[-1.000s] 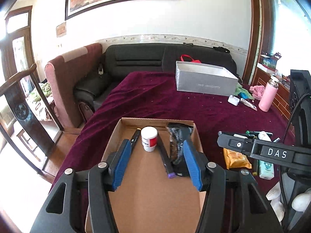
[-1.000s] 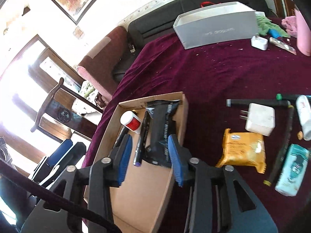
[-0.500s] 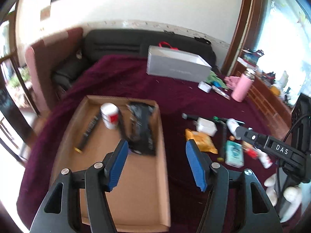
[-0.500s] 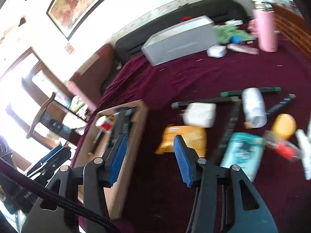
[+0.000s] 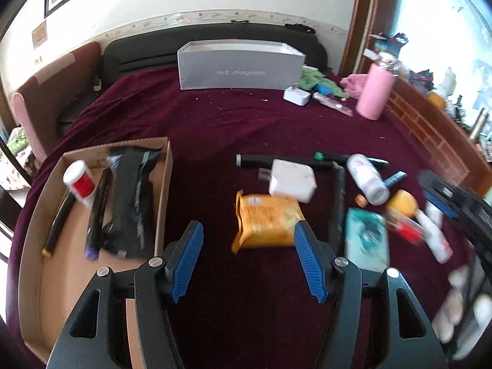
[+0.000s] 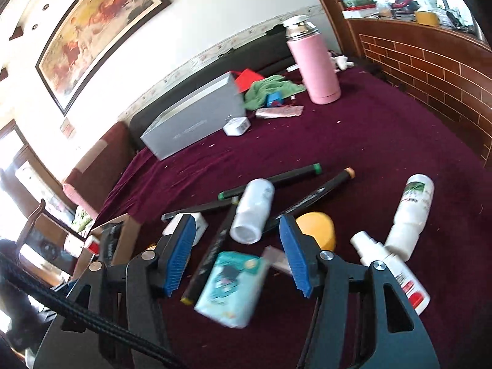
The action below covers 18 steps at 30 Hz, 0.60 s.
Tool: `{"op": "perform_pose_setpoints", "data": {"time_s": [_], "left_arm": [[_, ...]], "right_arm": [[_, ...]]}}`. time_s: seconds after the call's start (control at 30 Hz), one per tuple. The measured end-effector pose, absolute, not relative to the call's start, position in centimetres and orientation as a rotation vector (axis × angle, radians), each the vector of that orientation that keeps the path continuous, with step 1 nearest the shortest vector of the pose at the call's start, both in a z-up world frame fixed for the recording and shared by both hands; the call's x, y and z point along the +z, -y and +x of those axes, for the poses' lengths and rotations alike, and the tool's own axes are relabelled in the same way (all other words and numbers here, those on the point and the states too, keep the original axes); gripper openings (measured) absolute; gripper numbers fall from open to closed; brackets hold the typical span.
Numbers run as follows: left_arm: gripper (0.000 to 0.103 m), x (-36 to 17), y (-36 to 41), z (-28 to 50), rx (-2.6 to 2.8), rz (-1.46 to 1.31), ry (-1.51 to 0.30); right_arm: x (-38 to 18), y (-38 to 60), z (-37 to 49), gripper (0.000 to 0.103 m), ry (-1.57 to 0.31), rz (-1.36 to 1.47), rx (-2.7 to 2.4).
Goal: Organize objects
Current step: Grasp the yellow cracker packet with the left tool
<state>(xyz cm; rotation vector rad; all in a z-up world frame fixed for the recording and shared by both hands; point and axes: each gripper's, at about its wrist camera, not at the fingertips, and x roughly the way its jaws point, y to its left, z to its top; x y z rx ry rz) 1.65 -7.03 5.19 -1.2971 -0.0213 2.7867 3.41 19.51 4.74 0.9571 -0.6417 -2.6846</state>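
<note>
L gripper [image 5: 249, 258] was seen w/ jaws apart, nothing gripped; the orange packet [image 5: 266, 221] lay on the maroon cloth [image 5: 246, 123] just ahead, between the blue pads [image 5: 307, 258]. R gripper [image 6: 238, 252] jaws had just been opening, nothing clamped; the teal tissue pack [image 6: 230, 283] and a white bottle [image 6: 252, 212] lay on the cloth below the gap. The cardboard tray [image 5: 164, 190], at L, held a black pouch [image 5: 130, 196], markers & a small red-labelled jar [image 5: 80, 181].
</note>
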Motion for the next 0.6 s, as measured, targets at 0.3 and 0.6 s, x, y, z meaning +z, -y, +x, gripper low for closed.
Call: {"op": "perform_pose_setpoints", "data": {"time_s": [0.3,0.6], "left_arm": [[0.056,0.2,5.1,-4.0,2.74,-1.447,0.089],[0.047,0.7,2.6,1.7,2.553,-1.386,-0.123]], "right_arm": [[3.6,-20.6,2.8,0.056,0.674,0.972,-2.636],[3.3,-20.2,3.0,0.056,0.659,0.994,-2.613]]}}
